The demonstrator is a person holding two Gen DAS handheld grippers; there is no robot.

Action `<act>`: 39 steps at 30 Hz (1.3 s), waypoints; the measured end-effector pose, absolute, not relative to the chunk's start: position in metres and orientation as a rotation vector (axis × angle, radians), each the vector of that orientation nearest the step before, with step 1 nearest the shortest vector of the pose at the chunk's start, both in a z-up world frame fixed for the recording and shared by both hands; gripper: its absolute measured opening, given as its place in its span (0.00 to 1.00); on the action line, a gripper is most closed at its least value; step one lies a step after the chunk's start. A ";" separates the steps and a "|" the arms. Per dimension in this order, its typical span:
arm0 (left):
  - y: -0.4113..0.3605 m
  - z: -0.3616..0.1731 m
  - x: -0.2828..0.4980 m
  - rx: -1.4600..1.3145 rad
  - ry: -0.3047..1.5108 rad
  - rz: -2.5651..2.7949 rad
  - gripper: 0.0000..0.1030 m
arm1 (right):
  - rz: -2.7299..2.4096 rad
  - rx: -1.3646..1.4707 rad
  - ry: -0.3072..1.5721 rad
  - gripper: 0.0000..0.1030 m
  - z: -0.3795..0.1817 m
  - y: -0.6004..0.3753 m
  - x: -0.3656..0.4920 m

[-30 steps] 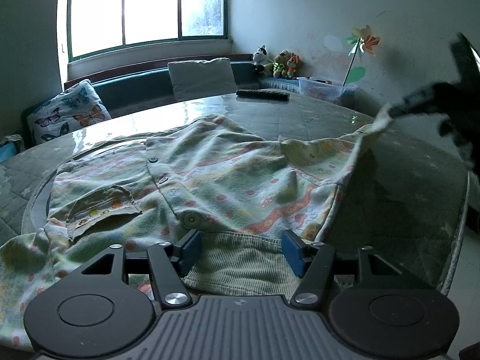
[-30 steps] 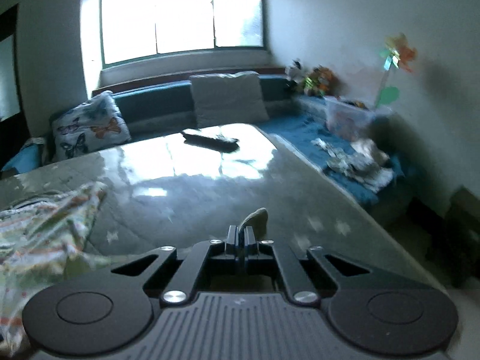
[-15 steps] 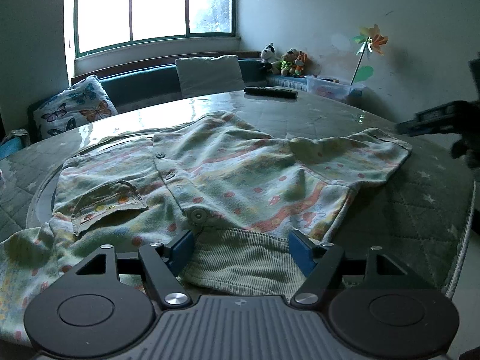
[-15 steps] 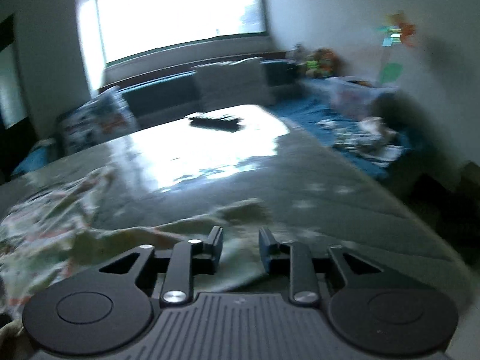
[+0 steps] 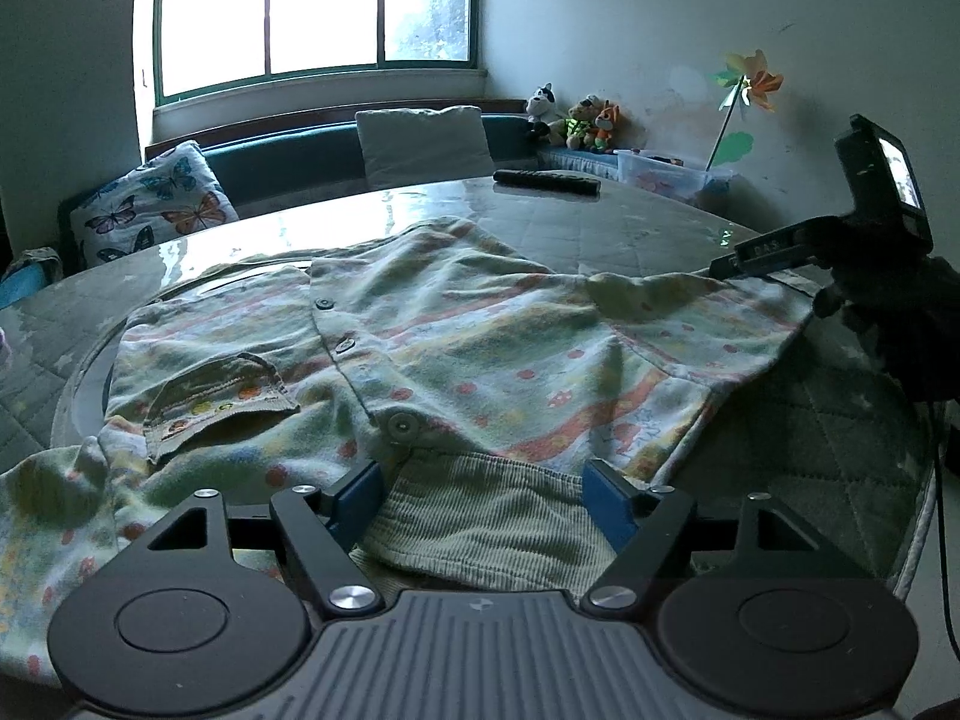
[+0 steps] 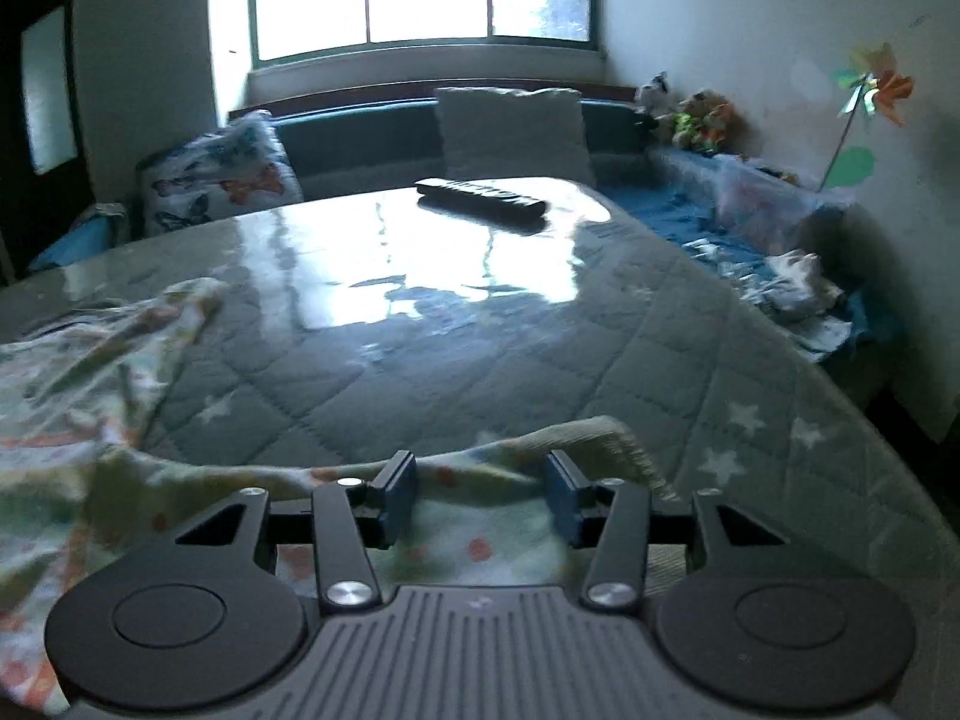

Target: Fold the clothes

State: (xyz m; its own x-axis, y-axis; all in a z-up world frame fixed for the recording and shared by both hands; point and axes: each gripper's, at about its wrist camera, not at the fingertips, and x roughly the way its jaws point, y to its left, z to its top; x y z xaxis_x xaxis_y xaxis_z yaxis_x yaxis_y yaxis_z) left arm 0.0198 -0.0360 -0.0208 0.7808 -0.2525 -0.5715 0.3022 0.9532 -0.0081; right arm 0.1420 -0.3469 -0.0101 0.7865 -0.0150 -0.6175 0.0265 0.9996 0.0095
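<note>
While the patterned shirt lies spread face up across the quilted desk, I hold my left tongs wide open at its ribbed collar, one blue pad on each side of the cloth, pinching nothing. A button sits just above the collar toward 12 o'clock, and a pocket lies toward 10 o'clock. One sleeve stretches out toward 2 o'clock, where my right tongs hang at its cuff. From their own camera they are spread apart too, with the sleeve's end lying between the pads, loose and ungripped. A remote rests on the desk's far side at 12 o'clock, well apart from the shirt. Beyond it a couch carries a butterfly cushion.
</note>
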 end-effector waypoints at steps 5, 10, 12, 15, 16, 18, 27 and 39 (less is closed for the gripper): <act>-0.035 -0.021 0.020 0.083 0.605 -0.302 0.74 | -0.008 0.039 0.661 0.48 -0.006 -0.344 0.140; -0.035 -0.021 0.020 0.082 0.604 -0.301 0.74 | 0.072 0.025 0.664 0.58 -0.006 -0.330 0.130; -0.034 -0.020 0.020 0.078 0.603 -0.299 0.74 | 0.067 -0.001 0.670 0.59 -0.009 -0.325 0.128; -0.032 -0.017 0.019 0.069 0.599 -0.292 0.74 | 0.078 0.017 0.673 0.64 -0.005 -0.320 0.126; -0.031 -0.016 0.018 0.066 0.598 -0.289 0.74 | 0.094 0.027 0.670 0.68 -0.003 -0.318 0.123; -0.030 -0.015 0.017 0.059 0.595 -0.284 0.74 | 0.127 0.014 0.657 0.75 0.001 -0.308 0.115; -0.002 -0.003 0.009 0.005 0.575 -0.181 0.74 | 0.245 -0.018 0.640 0.99 0.002 -0.273 0.106; 0.093 -0.005 0.023 -0.110 0.605 0.106 0.73 | 0.242 -0.047 0.687 1.00 -0.012 -0.261 0.110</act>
